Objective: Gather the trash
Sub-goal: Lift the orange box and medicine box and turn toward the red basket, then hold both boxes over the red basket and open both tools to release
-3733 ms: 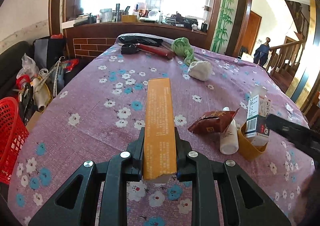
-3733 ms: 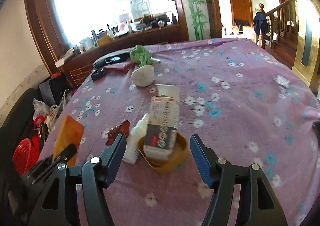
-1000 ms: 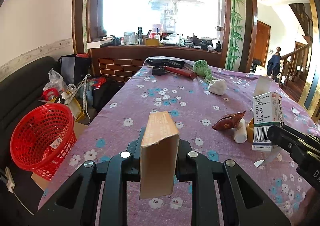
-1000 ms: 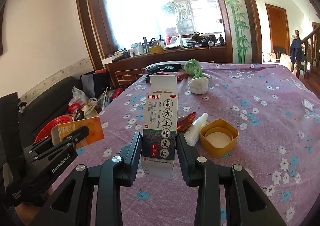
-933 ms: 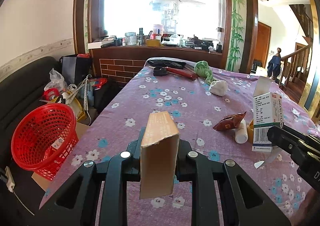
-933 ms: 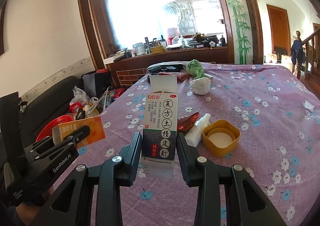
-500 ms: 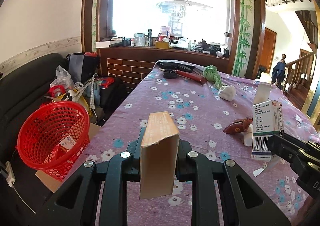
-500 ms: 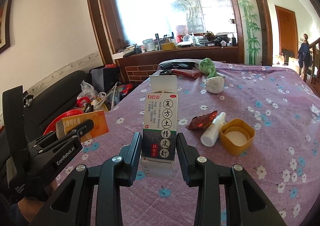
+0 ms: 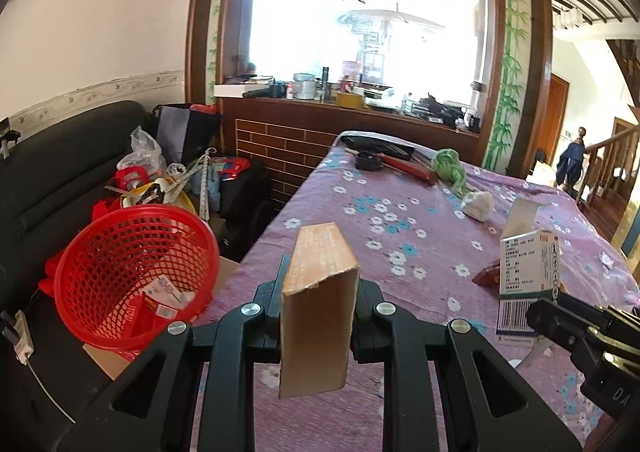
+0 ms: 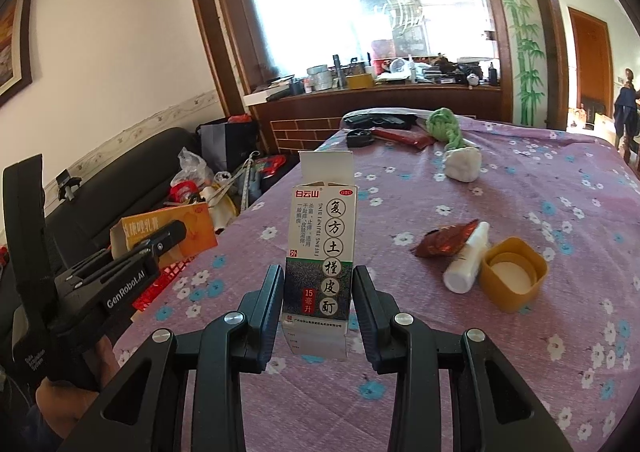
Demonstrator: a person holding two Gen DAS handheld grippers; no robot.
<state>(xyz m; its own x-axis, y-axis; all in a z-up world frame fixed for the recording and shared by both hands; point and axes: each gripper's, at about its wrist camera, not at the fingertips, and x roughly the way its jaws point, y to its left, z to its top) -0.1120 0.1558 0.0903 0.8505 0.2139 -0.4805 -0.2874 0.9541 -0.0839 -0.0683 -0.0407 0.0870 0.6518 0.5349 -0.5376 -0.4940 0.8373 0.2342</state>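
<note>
- Presently, the landmark is the red basket (image 9: 132,276), standing off the left edge of the table (image 9: 420,252), which wears a purple flowered cloth; the basket already holds a few small packets at its bottom, so some collecting appears done.
- Just right of the basket, the left gripper (image 9: 316,306) is clamped on an orange carton (image 9: 320,292), carried clear of the cloth near the table edge beside the basket, not yet over its mouth.
- Further right of the basket, the right gripper (image 10: 316,300) is clenched on a white medicine box (image 10: 320,252) with its top flap open, held upright above the cloth.
- Well right of the basket, three items lie on the cloth: a dark red wrapper (image 10: 444,240), a small white bottle (image 10: 468,260) touching it, and a yellow cap (image 10: 514,276) just beside the bottle.
- Farthest from the basket, toward the table's far end, sit a white lump (image 10: 462,165) and a green bundle (image 10: 444,127); whether these count as trash cannot be told.
- Judgement: task partway; two items in hand await dropping, at least three remain to fetch.
</note>
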